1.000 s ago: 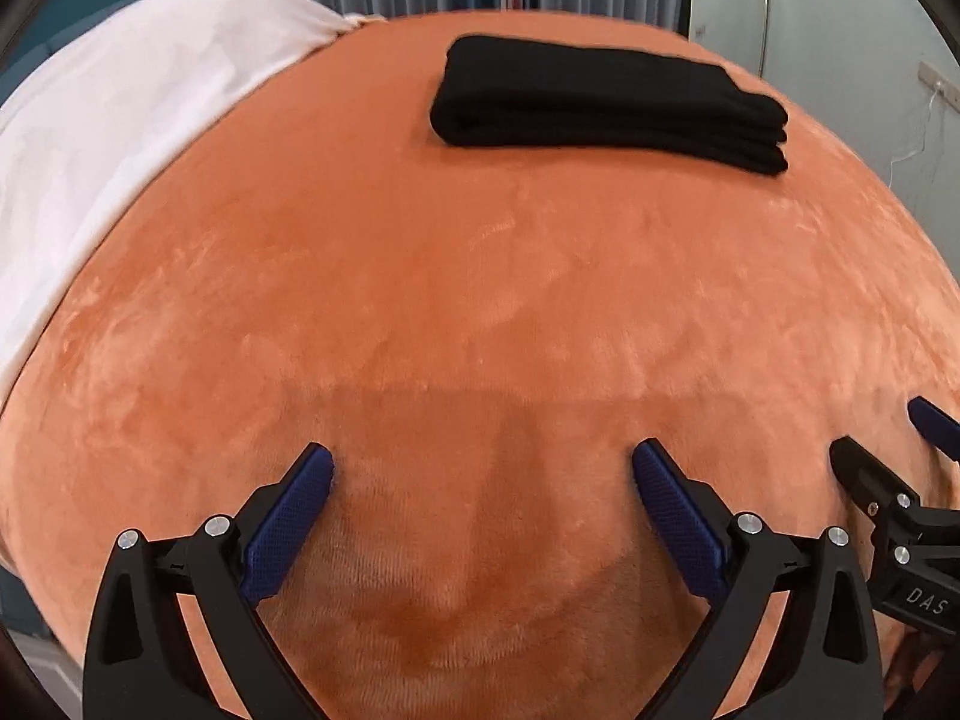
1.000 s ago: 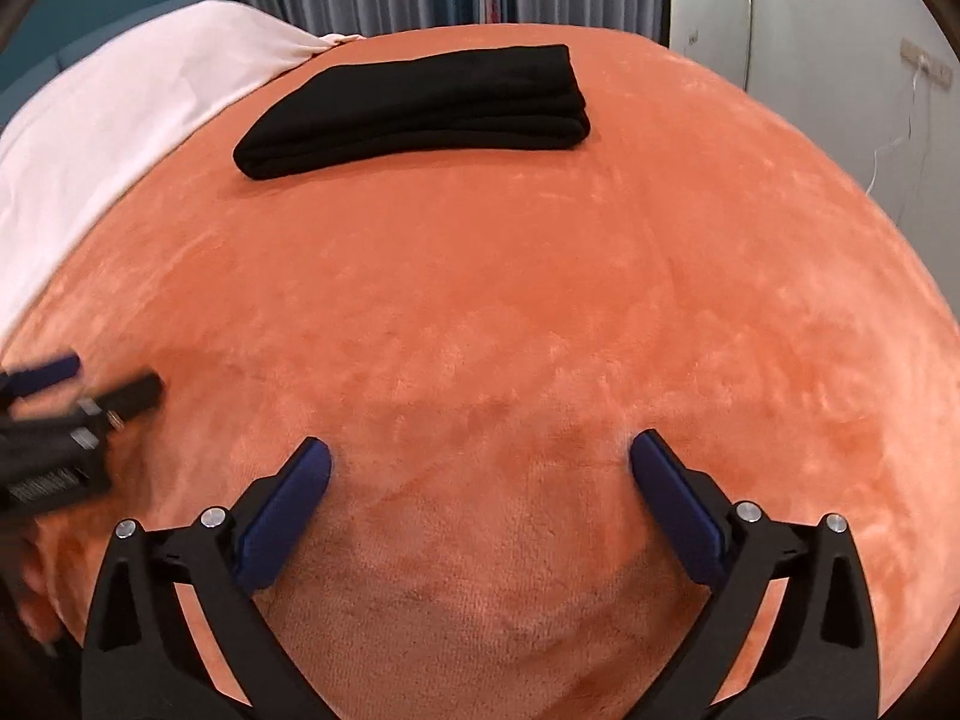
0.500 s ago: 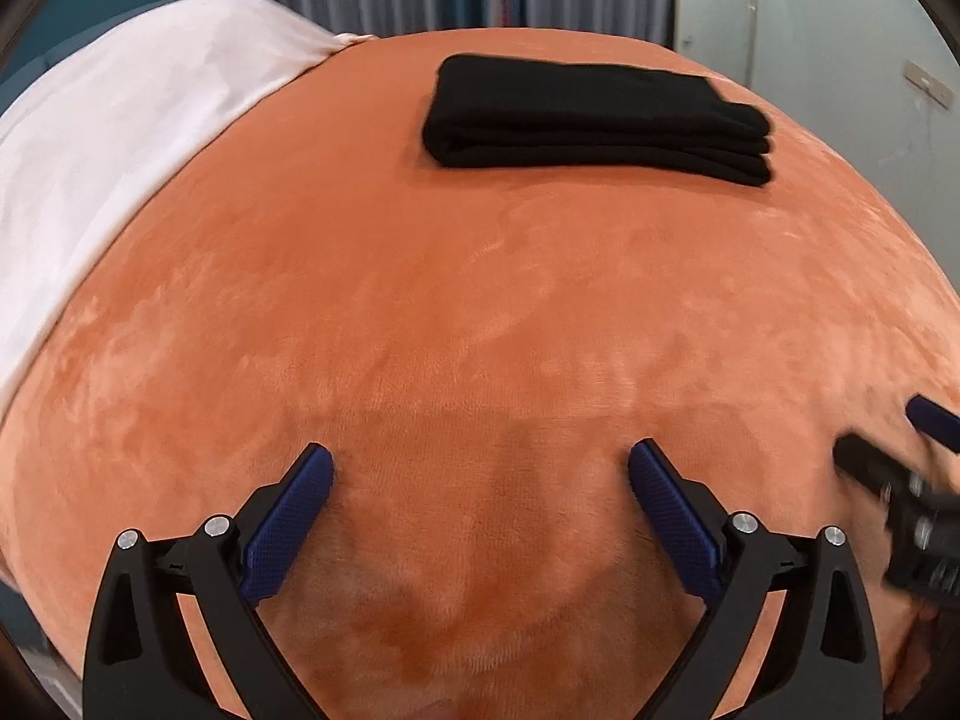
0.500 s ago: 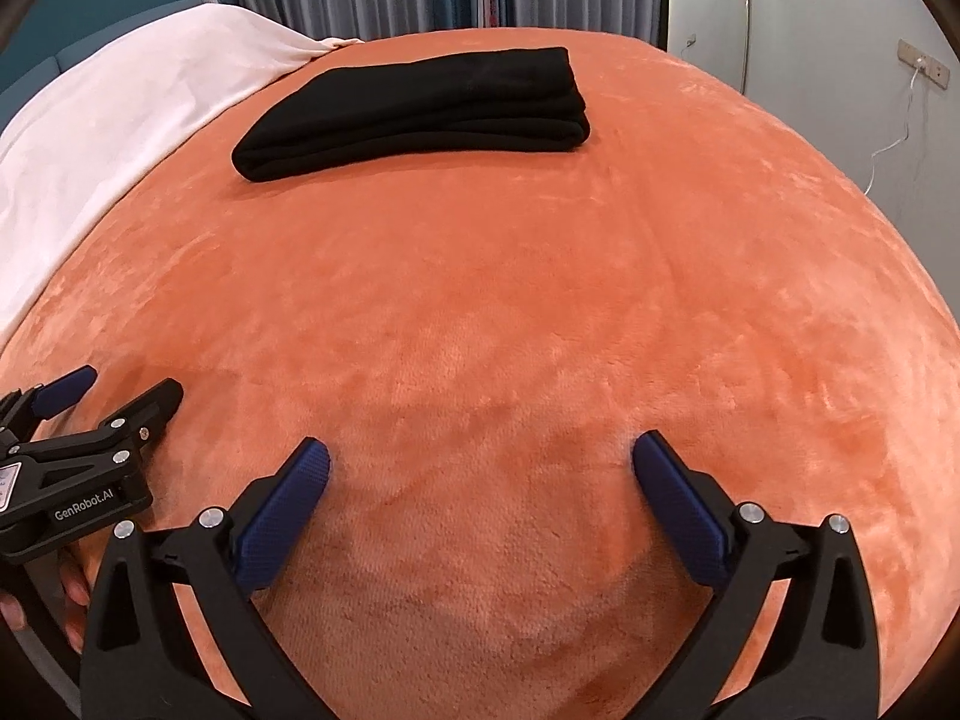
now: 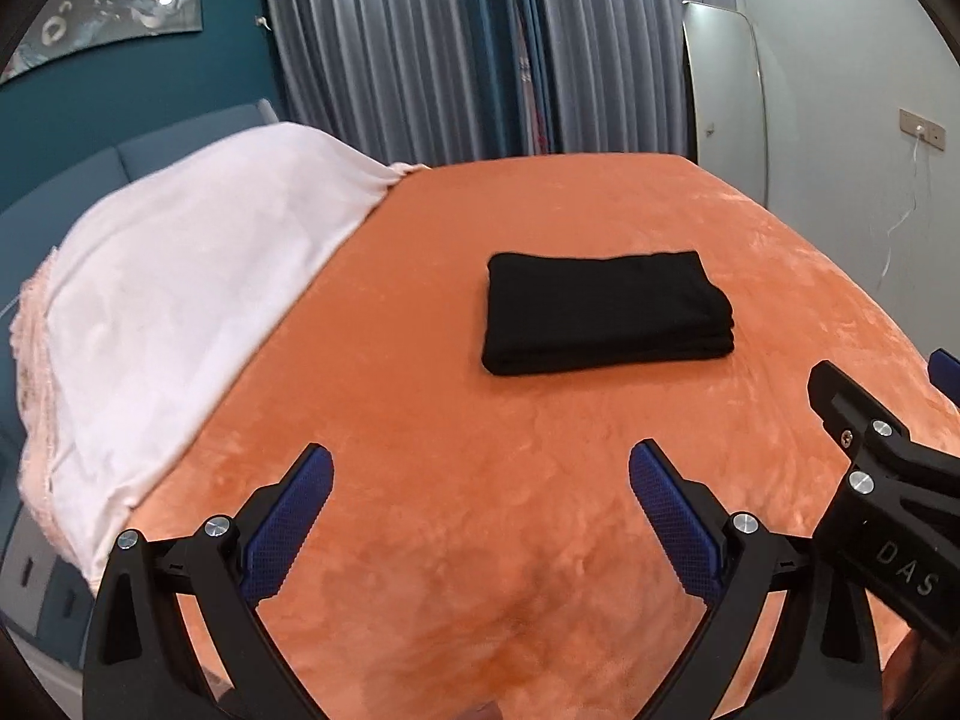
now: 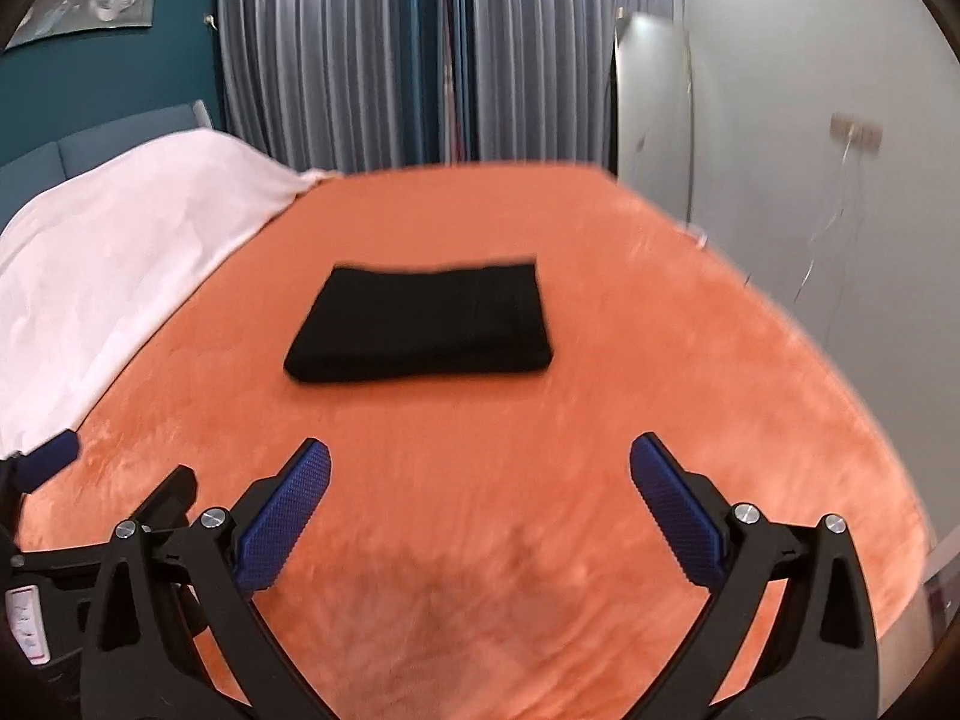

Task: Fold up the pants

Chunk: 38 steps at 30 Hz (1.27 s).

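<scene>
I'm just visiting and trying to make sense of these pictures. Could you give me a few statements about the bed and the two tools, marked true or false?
1. The black pants lie folded in a neat stack on the orange blanket. True.
2. The left tool is clamped on the pants. False: it is open, empty and apart from them.
3. The right tool is open and holds nothing. True.
4. A white cover lies to the right of the pants. False: it lies to their left.
5. Gray curtains hang behind the bed. True.
</scene>
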Motion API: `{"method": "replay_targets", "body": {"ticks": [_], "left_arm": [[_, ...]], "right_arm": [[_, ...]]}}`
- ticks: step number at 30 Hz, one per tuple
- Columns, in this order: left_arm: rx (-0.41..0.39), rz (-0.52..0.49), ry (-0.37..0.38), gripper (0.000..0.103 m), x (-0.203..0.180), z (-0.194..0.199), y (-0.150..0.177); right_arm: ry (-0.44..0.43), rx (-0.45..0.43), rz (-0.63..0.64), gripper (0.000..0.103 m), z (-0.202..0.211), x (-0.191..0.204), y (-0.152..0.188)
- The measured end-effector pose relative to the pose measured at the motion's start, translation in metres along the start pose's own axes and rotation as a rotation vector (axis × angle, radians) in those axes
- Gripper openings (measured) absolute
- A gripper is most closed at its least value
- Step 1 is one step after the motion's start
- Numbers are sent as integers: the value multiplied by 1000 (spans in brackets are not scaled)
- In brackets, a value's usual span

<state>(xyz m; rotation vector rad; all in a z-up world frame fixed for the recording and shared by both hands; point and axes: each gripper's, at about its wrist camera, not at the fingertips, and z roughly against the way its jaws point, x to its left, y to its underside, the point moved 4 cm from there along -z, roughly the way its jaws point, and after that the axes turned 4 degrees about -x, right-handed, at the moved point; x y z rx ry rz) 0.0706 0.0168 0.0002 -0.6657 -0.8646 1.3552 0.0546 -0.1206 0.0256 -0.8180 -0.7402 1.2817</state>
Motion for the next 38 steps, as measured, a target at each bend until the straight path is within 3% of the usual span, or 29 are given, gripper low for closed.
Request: {"method": "replay_targets", "body": {"ticks": [6,16,21,26,32,35,38], "left_arm": [[-24,3,30,97,-3,21,-6],[2,62,63,97,4,27,-7],[30,81,132,97,6,23,-9],[-30,94,74,98,10,28,-11],[-86,39,39,97,7,40,-16],[-69,49,122,97,2,48,-15],[-70,43,123,97,-1,52,-14]], "right_arm": [[-7,-58,-25,98,20,-7,-17],[19,-112,-70,98,50,-25,-31],[30,-110,-92,98,53,-34,-30],[31,-106,-99,98,54,-40,-30],[41,-83,-92,98,53,-43,-20],[36,-64,-90,98,53,-43,-13],[30,-56,-85,98,54,-42,-8]]}}
